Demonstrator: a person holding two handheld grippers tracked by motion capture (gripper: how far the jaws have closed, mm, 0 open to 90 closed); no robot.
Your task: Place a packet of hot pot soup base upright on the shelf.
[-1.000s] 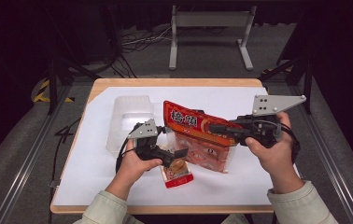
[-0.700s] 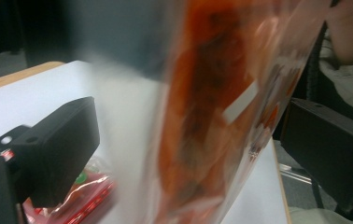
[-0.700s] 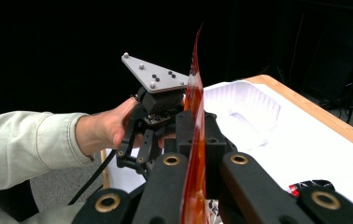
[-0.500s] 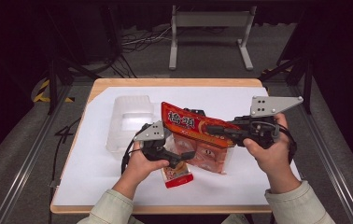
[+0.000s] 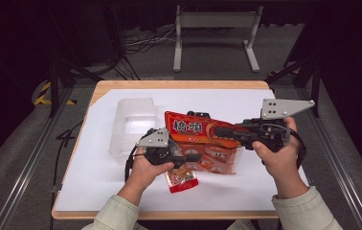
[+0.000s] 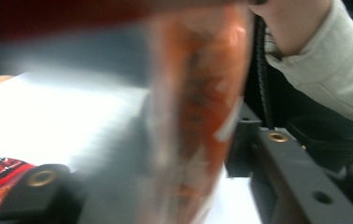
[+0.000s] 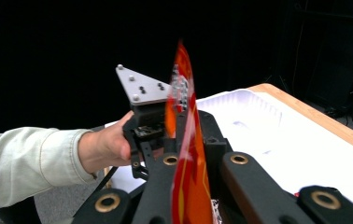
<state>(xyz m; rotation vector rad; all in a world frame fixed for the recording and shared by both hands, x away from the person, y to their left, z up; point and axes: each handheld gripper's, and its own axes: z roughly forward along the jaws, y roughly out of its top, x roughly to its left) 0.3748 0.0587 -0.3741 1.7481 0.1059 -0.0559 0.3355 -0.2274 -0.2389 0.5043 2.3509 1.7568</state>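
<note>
Between the right gripper's clamped jaws sits the top edge of the large red snack bag, held raised above the white table. Left gripper jaws have just been closing, narrowed on the bag's clear lower part. Small red packets show through it; another small packet lies below.

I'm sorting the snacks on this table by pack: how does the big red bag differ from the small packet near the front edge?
The big red bag is much larger than the small packet. The bag is held up off the white table, with the right gripper shut on its top edge and the left gripper at its lower part; the packet lies flat, untouched. The bag's clear lower half shows several packs inside; the packet is single. Both are red-orange.
</note>
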